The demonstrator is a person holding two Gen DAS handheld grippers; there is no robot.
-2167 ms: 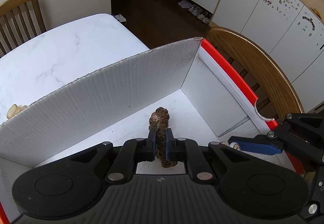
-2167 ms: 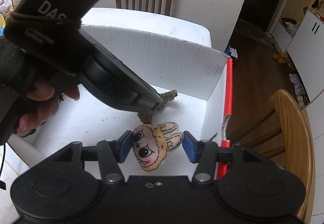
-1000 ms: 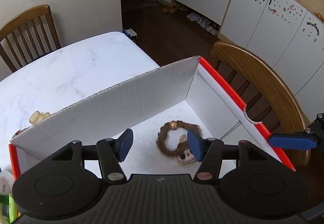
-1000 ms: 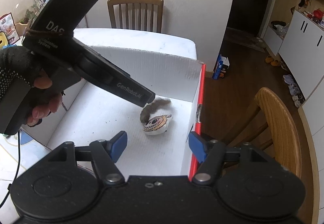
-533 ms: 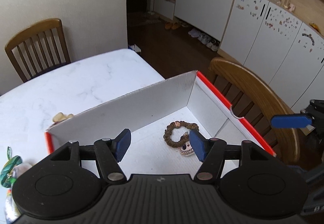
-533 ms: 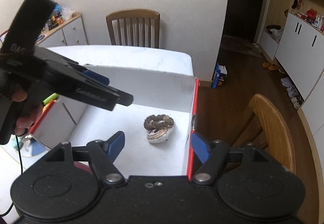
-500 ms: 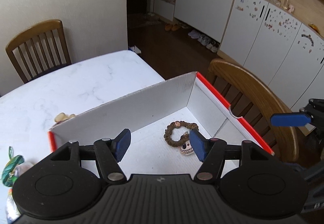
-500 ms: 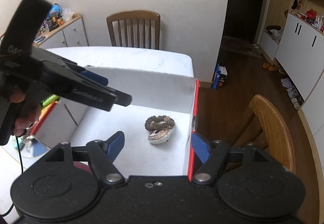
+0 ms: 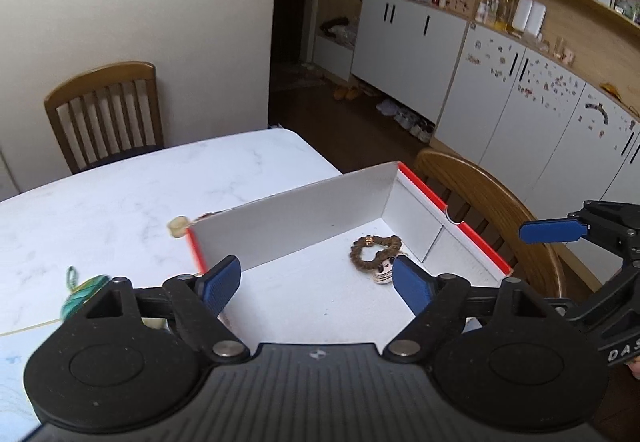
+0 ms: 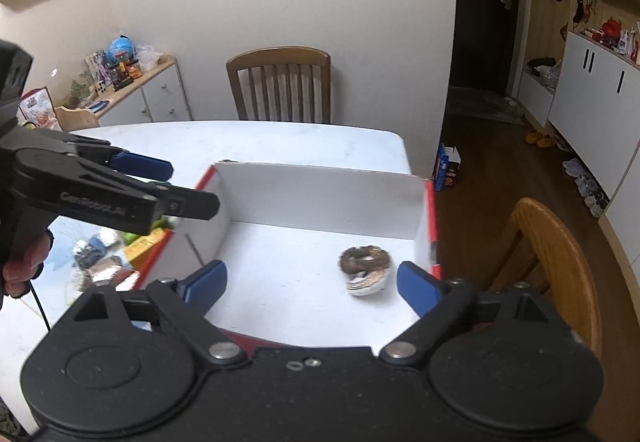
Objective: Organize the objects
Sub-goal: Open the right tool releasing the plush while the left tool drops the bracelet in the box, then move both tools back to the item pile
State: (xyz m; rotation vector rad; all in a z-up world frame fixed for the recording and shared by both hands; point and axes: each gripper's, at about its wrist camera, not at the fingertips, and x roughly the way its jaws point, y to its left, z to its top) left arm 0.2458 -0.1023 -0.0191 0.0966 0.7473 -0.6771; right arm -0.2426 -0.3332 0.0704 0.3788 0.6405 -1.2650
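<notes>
A white cardboard box with red edges (image 9: 288, 218) (image 10: 320, 194) stands on the white marble table (image 9: 120, 202). On its floor near the right wall lies a brown hair scrunchie (image 9: 376, 251) (image 10: 365, 259) on top of a small plush face charm (image 9: 385, 274) (image 10: 366, 284). My left gripper (image 9: 318, 284) hangs above the box's near side, its jaws opening with nothing between them. My right gripper (image 10: 310, 286) is also above the box, jaws opening and empty. Each gripper shows at the edge of the other's view.
A green tasselled trinket (image 9: 82, 292) and a small cream object (image 9: 178, 227) lie on the table left of the box. Snack packets (image 10: 104, 266) sit beside the box's left wall. Wooden chairs (image 9: 106, 114) (image 10: 556, 262) stand at the table's far side and right.
Both grippers have let go, the left of the scrunchie and the right of the charm, and drawn up and back from the box. Both jaws have spread wider.
</notes>
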